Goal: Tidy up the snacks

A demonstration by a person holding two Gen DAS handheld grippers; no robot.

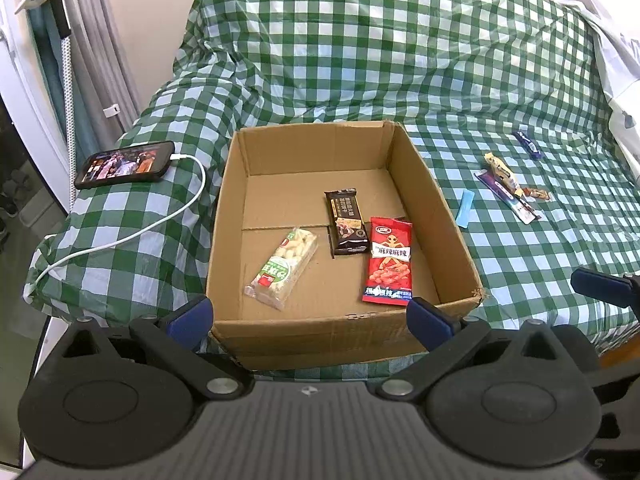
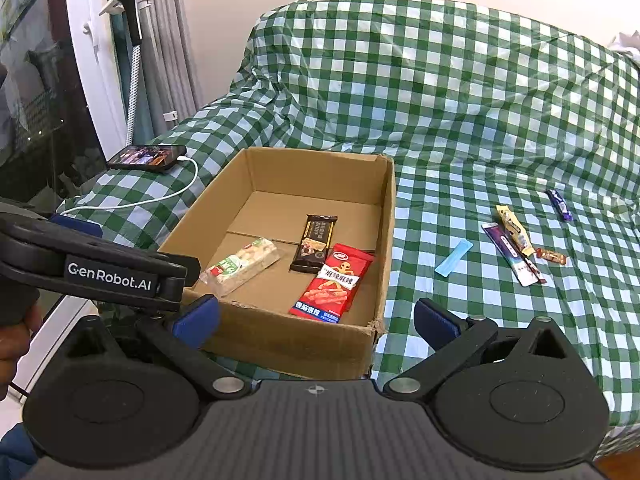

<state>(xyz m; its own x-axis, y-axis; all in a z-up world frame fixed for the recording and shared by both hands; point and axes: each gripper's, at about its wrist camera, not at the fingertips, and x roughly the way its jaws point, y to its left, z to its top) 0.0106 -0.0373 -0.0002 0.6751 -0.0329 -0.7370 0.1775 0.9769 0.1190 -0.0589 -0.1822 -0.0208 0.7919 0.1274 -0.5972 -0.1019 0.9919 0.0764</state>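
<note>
Cardboard is making up the box (image 1: 320, 328) that is sitting on the green-checked bed (image 1: 520, 272), toward its left side, with a phone (image 1: 126, 165) on a white cable (image 1: 132, 236) lying further left near the bed's edge. Inside the box three snacks are already lying flat: a clear pack of pale pieces with a green label (image 1: 282, 268), a dark brown bar (image 1: 347, 222) and a red packet printed with 麻辣麻辣 (image 1: 389, 266).

The left tool (image 1: 310, 316) is hovering just short of the box's near wall, its fingers spread wide and holding nothing. The right tool (image 2: 316, 320) is waiting over the box's near right corner, equally wide and empty; seen from it, the left tool's side is showing the lettering "GenRobot.AI".

The snacks not yet boxed are lying on the bed to the right of the box, well apart from it: a light blue stick (image 2: 454, 258), then a long purple-and-white packet (image 2: 510, 256) with a yellow one (image 2: 514, 230) touching or overlapping it, a small brown candy (image 2: 552, 256), and a dark blue bar (image 2: 560, 205) farthest toward the bed's right edge. Their print is too small to read.

All of them are lying ahead and right of both tools, so the right tool is the nearer one. The blue stick is closest to it, its long axis running diagonally from near-left to far-right, so a grip across its narrow width is probably calling for a turn of the wrist.
</note>
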